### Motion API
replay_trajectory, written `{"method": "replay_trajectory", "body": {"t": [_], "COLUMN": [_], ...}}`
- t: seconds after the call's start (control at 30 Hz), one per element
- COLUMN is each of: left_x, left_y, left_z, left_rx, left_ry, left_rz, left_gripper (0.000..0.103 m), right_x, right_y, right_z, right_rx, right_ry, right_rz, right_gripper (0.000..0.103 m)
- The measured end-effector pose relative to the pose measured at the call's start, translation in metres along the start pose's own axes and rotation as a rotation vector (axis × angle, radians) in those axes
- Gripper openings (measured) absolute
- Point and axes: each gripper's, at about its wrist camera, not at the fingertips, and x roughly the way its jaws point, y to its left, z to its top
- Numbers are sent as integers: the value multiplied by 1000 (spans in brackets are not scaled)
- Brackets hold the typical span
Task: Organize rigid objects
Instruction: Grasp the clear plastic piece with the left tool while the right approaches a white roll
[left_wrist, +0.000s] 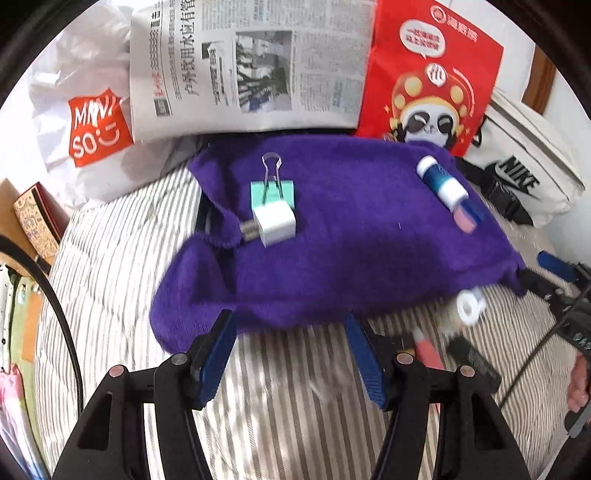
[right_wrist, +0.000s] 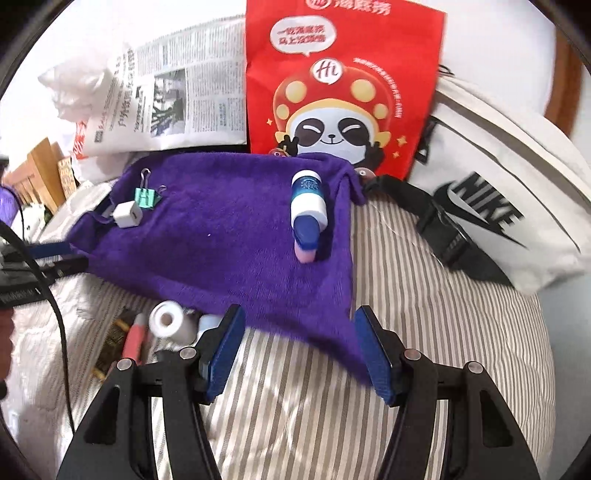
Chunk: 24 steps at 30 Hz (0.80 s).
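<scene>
A purple towel (left_wrist: 332, 236) (right_wrist: 221, 240) lies spread on the striped bed. On it rest a teal binder clip (left_wrist: 273, 192) (right_wrist: 146, 197), a white charger plug (left_wrist: 275, 223) (right_wrist: 127, 216) and a blue-and-white tube (left_wrist: 441, 181) (right_wrist: 308, 199) with a pink-tipped piece beside it. A white tape roll (left_wrist: 469, 304) (right_wrist: 168, 323) and a pink pen (left_wrist: 428, 350) (right_wrist: 133, 339) lie at the towel's near edge. My left gripper (left_wrist: 289, 317) is open over the near left edge, its pads clear of the cloth. My right gripper (right_wrist: 300, 312) is open over the near right corner, gripping nothing.
A newspaper (left_wrist: 251, 66), a red panda bag (left_wrist: 432, 74) (right_wrist: 340, 85), a white Nike bag (right_wrist: 498, 206) and a white Miniso bag (left_wrist: 92, 125) line the far side. A black strap buckle (right_wrist: 443, 232) lies right of the towel. Striped bedding (right_wrist: 443, 332) spreads around.
</scene>
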Motion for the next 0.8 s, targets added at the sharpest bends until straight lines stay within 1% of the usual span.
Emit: {"method": "replay_trajectory", "body": {"t": [0.1, 0.17, 0.37, 0.43, 0.5, 0.63, 0.8], "left_x": [3, 11, 23, 25, 21, 14, 5], "left_y": [-4, -8, -12, -11, -12, -1, 11], "left_z": [-12, -14, -24, -27, -31, -37, -49], "left_rx": [-25, -41, -55, -57, -37, -67, -65], "left_ry": [30, 50, 84, 95, 68, 46, 34], "left_rz": [-23, -22, 31, 41, 53, -2, 11], "left_gripper": [60, 60, 60, 53, 29, 30, 30], "right_x": [-15, -22, -28, -28, -27, -26, -27], "right_y": [0, 0, -2, -3, -4, -3, 0], "right_z": [-11, -18, -36, -41, -45, -52, -56], "right_rx": [9, 11, 45, 49, 53, 50, 44], "right_ry": [-2, -3, 23, 30, 38, 47, 45], "right_rz": [5, 11, 45, 48, 46, 46, 44], "right_gripper": [61, 61, 61, 61, 61, 61, 61]}}
